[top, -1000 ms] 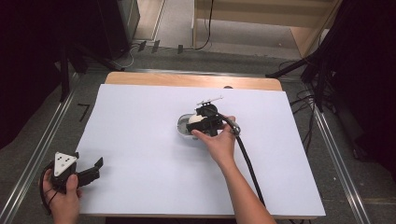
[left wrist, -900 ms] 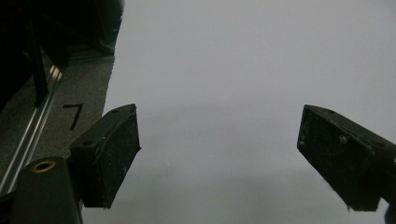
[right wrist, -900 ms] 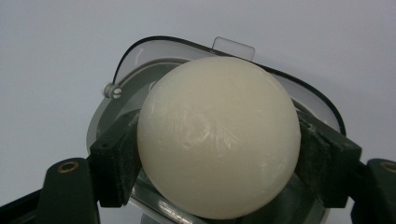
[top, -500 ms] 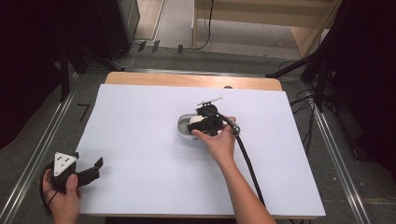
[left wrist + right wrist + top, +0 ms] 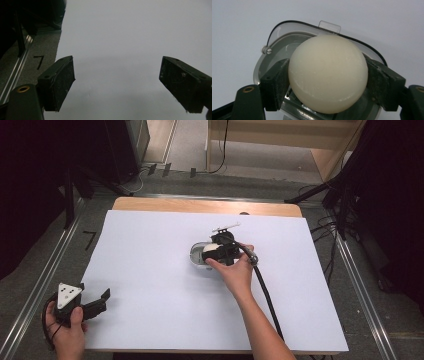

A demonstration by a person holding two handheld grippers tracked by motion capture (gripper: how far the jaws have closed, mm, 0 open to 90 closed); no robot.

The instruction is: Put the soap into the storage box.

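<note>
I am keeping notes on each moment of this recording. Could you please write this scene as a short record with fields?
surface: white sheet over a wooden table
held thing: cream ball
right gripper: shut on the ball, one jaw on each side
under the ball: clear container with a grey insert, open at the top
left gripper: open, nothing between its jaws, at the sheet's near left corner
also on the sheet: small thin tool, beyond the container

Dish (image 5: 287,40) floor hidden beneath the ball (image 5: 328,75)
</note>
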